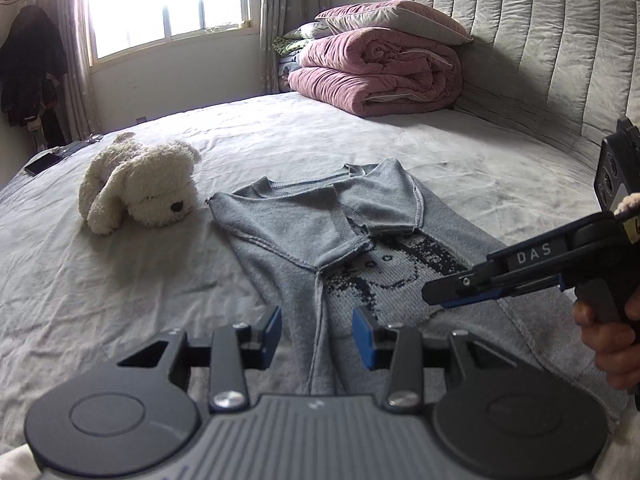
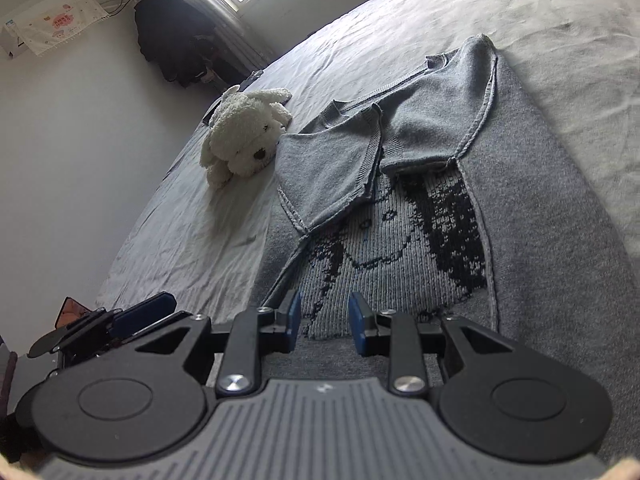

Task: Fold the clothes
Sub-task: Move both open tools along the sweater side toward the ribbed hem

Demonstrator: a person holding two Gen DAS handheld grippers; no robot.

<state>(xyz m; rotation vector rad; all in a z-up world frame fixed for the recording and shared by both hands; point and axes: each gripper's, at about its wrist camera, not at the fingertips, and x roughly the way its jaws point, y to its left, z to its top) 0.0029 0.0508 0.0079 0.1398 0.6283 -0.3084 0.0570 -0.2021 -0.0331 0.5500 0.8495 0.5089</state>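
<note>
My right gripper [image 2: 323, 322] hangs over the grey sweater [image 2: 400, 184], jaws apart with nothing between them. Both sleeves lie folded across its chest. A white plush dog [image 2: 244, 136] sits just beside its shoulder on the bed [image 2: 180, 232].

Bed [image 1: 460, 152] with sweater [image 1: 304, 224], plush dog [image 1: 140, 184]

The letters "DAS" stand in white on the right gripper [image 1: 434, 294]. The wall poster [image 2: 52, 26] carries print too small to read.

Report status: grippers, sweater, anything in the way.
Left gripper and right gripper open, both empty. Grey sweater flat on bed, both sleeves folded in. Plush dog beside its shoulder, not touching.
</note>
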